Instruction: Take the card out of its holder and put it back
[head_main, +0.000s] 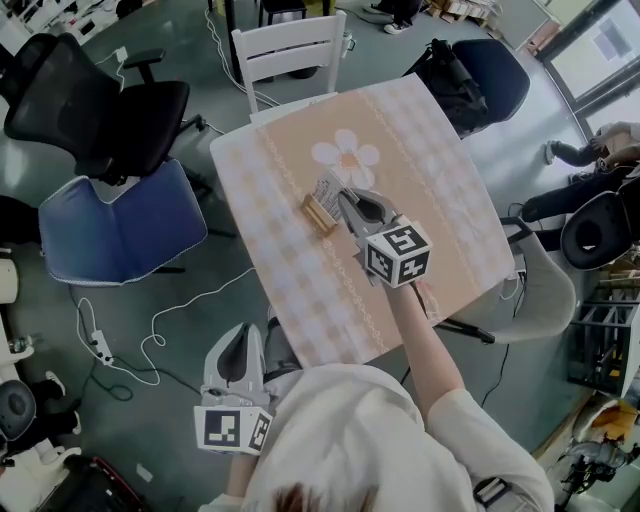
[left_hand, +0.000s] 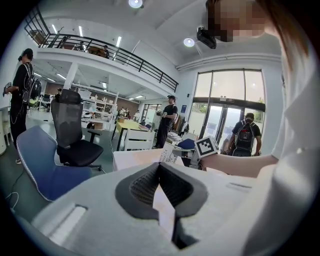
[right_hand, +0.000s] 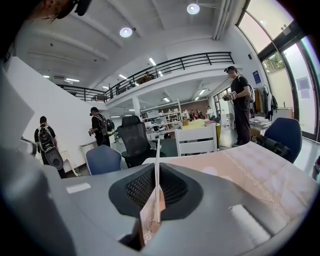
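Right gripper view: right gripper pinches the card edge-on, probably clear of the holder beside its tips. Next it needs lining up and sliding back in. Left gripper is pressed together, empty.

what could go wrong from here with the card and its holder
1. The card is pinched thin and edge-on in the right gripper. If it meets the wooden holder off-line, it may bend or slip.
2. The left gripper hangs off the table, so nothing steadies the holder. A push could slide or tip it.
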